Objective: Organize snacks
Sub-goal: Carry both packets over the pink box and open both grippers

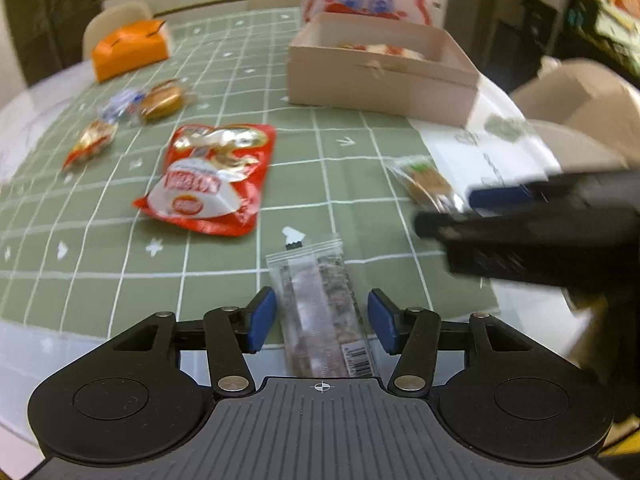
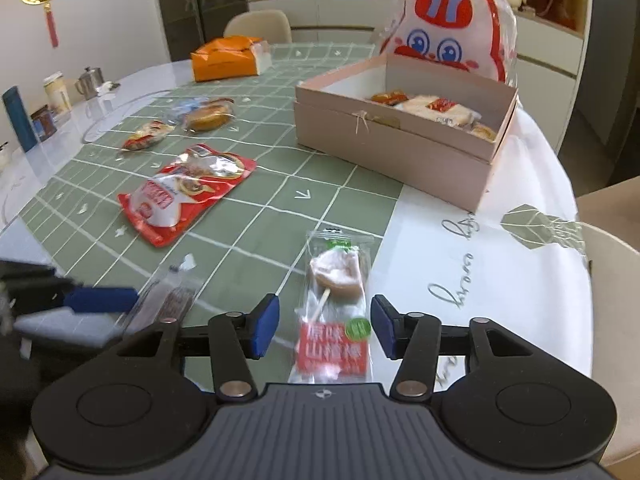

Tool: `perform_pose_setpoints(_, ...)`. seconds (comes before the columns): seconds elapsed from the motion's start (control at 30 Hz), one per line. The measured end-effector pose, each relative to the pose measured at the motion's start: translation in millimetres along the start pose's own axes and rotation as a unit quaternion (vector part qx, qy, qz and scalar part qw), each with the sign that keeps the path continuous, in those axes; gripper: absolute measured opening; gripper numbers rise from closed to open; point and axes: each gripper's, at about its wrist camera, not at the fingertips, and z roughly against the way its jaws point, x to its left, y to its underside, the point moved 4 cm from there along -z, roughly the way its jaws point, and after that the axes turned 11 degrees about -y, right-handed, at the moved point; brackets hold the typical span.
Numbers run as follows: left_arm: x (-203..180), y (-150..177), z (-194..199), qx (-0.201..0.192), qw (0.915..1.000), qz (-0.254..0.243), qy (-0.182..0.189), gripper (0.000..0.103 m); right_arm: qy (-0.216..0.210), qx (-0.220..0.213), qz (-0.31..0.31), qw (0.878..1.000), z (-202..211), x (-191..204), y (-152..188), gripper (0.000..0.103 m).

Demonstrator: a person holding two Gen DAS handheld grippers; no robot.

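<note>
My left gripper is open, its blue pads on either side of a clear-wrapped brown snack bar lying on the table. My right gripper is open around a wrapped lollipop with a red label. The snack bar also shows in the right wrist view, with a left gripper finger beside it. The pink box holds several snacks; it also shows in the left wrist view. A red pouch lies mid-table, also in the right wrist view.
Small wrapped snacks and a round cake lie far left on the green grid cloth. An orange bag sits at the back. A rabbit bag stands behind the box. Cups and bottles stand at far left.
</note>
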Motion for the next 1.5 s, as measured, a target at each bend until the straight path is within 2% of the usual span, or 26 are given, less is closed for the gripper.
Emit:
perform_pose_setpoints(0.1,6,2,0,-0.003,0.9997,0.02,0.012,0.057,0.019,-0.003,0.017,1.0,-12,2,-7,0.053)
perform_pose_setpoints(0.17,6,3,1,-0.008,0.9998,0.011,0.011,0.054,0.023,-0.001,0.038,0.999,-19,6,-10,0.052)
perform_pose_setpoints(0.23,6,3,2,-0.012,0.9999,-0.002,0.005,0.047,0.022,-0.001,0.049,0.999,-22,7,-13,0.041)
perform_pose_setpoints(0.3,9,1,3,-0.009,0.9999,0.003,0.013,0.041,0.018,0.0,0.049,0.999,-21,6,-15,0.034)
perform_pose_setpoints(0.33,10,-1,4,-0.008,0.9998,0.004,0.017,0.041,0.016,-0.001,0.046,0.999,-19,5,-16,0.033)
perform_pose_setpoints(0.5,18,-26,23,-0.063,0.9973,-0.008,0.036,0.04,-0.007,-0.017,0.027,0.999,1,1,-22,0.029)
perform_pose_setpoints(0.63,40,-80,41,-0.113,0.9902,0.014,0.081,0.04,-0.013,-0.049,0.003,0.999,28,-9,-44,0.029)
perform_pose_setpoints(0.77,50,-165,47,-0.15,0.9791,0.009,0.137,0.041,-0.001,-0.102,-0.023,0.995,69,-22,-94,0.029)
perform_pose_setpoints(0.87,44,-230,21,-0.132,0.9741,0.003,0.184,0.041,0.023,-0.138,-0.032,0.99,94,-38,-146,0.029)
perform_pose_setpoints(0.97,28,-279,-24,-0.124,0.9698,0.005,0.21,0.042,0.049,-0.147,-0.049,0.987,94,-61,-188,0.029)
perform_pose_setpoints(1.0,23,-291,-44,-0.112,0.9686,0.008,0.222,0.042,0.063,-0.147,-0.056,0.986,88,-69,-199,0.029)
perform_pose_setpoints(1.03,16,-298,-68,-0.084,0.9674,0.015,0.239,0.042,0.073,-0.141,-0.067,0.985,80,-78,-208,0.029)
perform_pose_setpoints(1.1,8,-303,-113,-0.017,0.9628,0.045,0.266,0.043,0.077,-0.128,-0.098,0.984,63,-96,-218,0.033)
perform_pose_setpoints(1.17,11,-300,-137,0.006,0.9617,0.06,0.267,0.042,0.075,-0.109,-0.133,0.982,44,-111,-217,0.038)
perform_pose_setpoints(1.23,21,-297,-141,-0.005,0.9628,0.062,0.263,0.042,0.086,-0.108,-0.162,0.977,31,-120,-211,0.041)
perform_pose_setpoints(1.33,41,-290,-139,-0.015,0.9609,0.048,0.272,0.042,0.098,-0.095,-0.155,0.978,11,-117,-200,0.043)
perform_pose_setpoints(1.4,64,-283,-140,-0.016,0.9679,0.04,0.247,0.042,0.108,-0.085,-0.145,0.98,0,-109,-193,0.044)
perform_pose_setpoints(1.5,111,-269,-135,-0.029,0.9771,0.054,0.204,0.042,0.092,-0.071,-0.122,0.986,-14,-85,-176,0.044)
